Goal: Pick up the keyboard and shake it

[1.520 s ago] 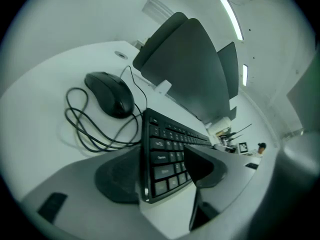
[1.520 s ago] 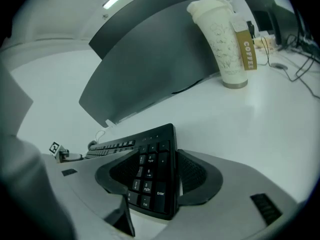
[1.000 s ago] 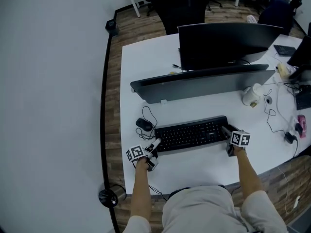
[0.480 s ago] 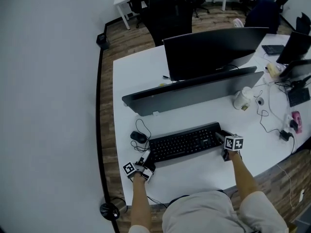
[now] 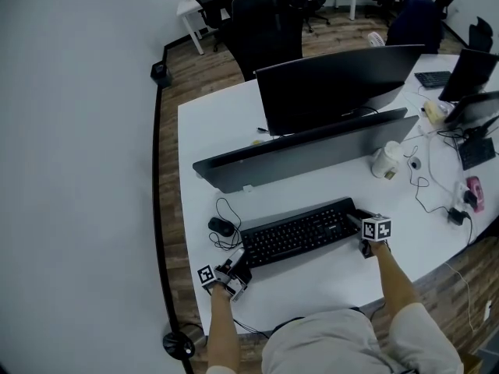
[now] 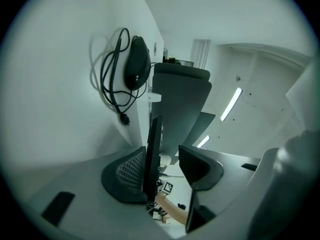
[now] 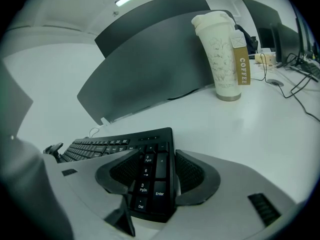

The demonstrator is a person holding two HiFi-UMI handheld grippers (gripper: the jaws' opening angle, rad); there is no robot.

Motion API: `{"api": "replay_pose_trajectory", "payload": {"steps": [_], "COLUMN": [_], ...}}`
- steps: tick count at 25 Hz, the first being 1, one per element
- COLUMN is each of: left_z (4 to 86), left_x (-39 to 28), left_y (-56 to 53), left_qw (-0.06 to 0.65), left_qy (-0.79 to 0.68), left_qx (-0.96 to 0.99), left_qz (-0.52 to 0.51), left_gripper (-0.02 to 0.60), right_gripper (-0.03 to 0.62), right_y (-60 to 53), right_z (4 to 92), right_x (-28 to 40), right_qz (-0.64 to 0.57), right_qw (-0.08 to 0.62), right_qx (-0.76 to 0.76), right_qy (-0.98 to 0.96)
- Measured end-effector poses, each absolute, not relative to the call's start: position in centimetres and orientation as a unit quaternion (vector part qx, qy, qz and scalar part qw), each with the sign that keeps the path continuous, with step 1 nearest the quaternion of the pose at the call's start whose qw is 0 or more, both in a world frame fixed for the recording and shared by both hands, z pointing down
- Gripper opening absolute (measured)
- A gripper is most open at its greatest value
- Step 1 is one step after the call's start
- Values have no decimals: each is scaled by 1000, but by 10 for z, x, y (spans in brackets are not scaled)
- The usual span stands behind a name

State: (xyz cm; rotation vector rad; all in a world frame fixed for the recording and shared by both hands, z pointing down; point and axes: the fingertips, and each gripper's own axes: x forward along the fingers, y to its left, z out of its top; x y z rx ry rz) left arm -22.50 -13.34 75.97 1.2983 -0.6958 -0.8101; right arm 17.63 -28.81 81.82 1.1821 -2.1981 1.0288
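Lettering on the black keyboard can be read at its right end: "9 PgUp", "6", "3 PgDn", "Enter" and "Del", with a "+" key beside them. The keyboard lies across the front of the white worktop, between the two claws.

The right claw pinches that number-pad end. One pad sits over the keys and the other is against the end edge.

The left claw is turned on its side at the keyboard's left end, and its jaws have just been closing. The keyboard's edge stands between them, seen end-on. The meshed pad is against it, while the other pad is still a little apart, so this claw is spread and has no grip yet.

A black mouse with a looped cable sits just beyond the keyboard's left end.

Behind the keyboard runs a long grey divider panel, with a dark monitor past it.

Near the panel's right end stands a white lidded cup. Its tan band is printed "COFFEE", running vertically. The pale pattern on the cup itself is too faint to read.
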Motion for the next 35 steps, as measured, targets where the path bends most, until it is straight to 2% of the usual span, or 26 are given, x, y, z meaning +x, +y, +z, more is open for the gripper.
{"api": "replay_pose_trajectory", "payload": {"steps": [8,16,27,35], "left_z": [739,719,731,742], "left_x": [-250,-250,-212,-159], "left_y": [-160,-175,-157,-144], "left_qw": [597,570,682,701], "left_qy": [-294,-231,-208,-206], "left_qx": [518,489,566,651], "left_qz": [-538,-619,-414,-205], "left_gripper": [212,207,207,209], "right_gripper": [250,250,250,250], "right_y": [-292,-297,-295,-296], "right_z": [817,806,808,807], "right_x": [175,173,169,166], "right_qz": [369,343,333,325], "right_qw": [216,202,219,229], "right_qx": [433,442,402,372], "right_qy": [-794,-804,-824,-839]}}
